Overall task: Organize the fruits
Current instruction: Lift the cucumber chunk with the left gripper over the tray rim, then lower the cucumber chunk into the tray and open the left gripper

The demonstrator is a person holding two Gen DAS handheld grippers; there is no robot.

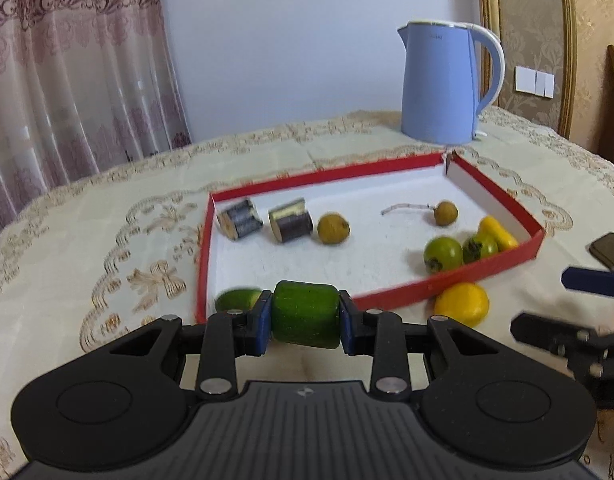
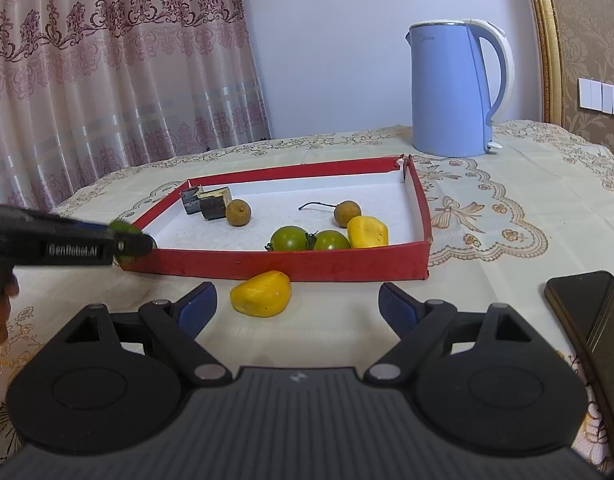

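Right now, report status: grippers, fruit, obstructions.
Left gripper shut on green cucumber chunk, outside red tray. Right gripper open, empty, yellow fruit ahead. Nothing blocks the tray.

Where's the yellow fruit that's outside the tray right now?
The yellow fruit lies on the tablecloth against the red tray's near wall, just ahead of the open right gripper.

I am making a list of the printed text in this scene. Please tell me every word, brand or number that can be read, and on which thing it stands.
"GenRobot.AI": white letters on the side of the left gripper, seen in the right wrist view.
Blue kettle: a small pale brand word near the rim, too faint to read for certain.
Small logo on each gripper's grey body: a mark, not letters.
Phone: dark screen, no text.
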